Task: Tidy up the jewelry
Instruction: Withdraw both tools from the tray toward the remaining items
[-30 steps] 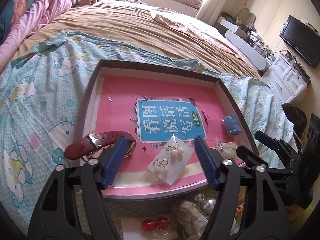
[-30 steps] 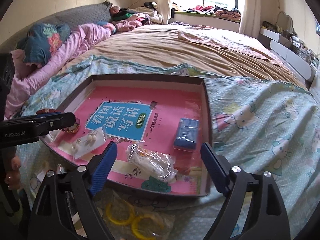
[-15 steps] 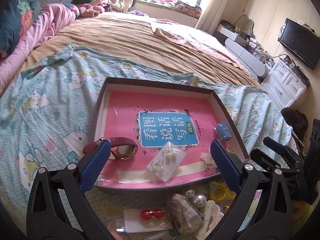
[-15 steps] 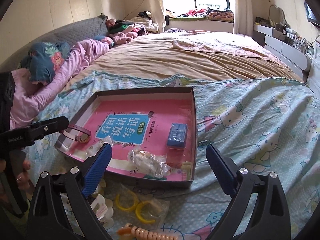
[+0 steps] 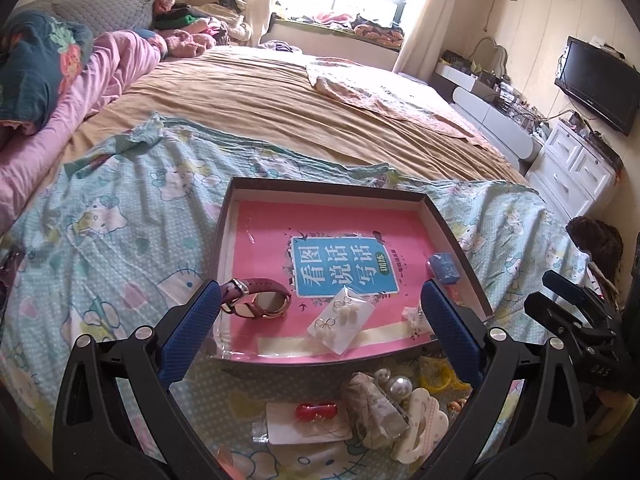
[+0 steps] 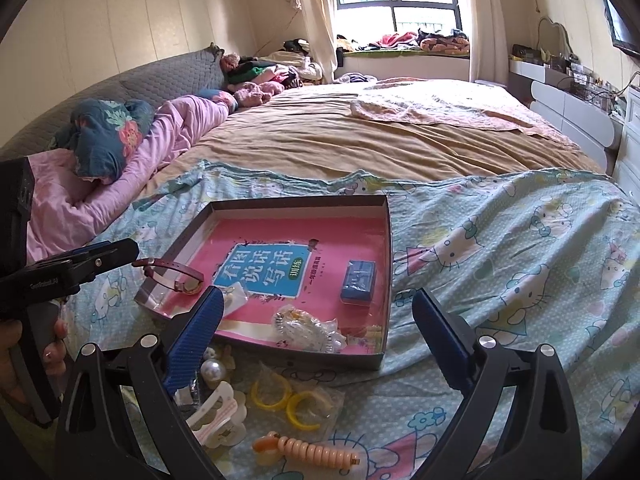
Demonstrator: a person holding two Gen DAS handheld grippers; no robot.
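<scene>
Fingers [image 5: 192, 320] spread wide above tray [image 5: 328, 190]

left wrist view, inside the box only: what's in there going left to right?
Across the box: watch → bagged bow earrings → blue case. A crumpled packet near the right claw finger is partly hidden, so it is left out.

Inside the tray [image 5: 452, 232]: watch [image 5: 256, 302] at near-left, earring packet [image 5: 340, 320] right of it, small box [image 5: 442, 266] by the right wall. Before the tray, on the bedsheet [image 5: 100, 216]: pearls [image 5: 398, 386], hair clip [image 6: 218, 420], rings [image 6: 288, 398].
</scene>
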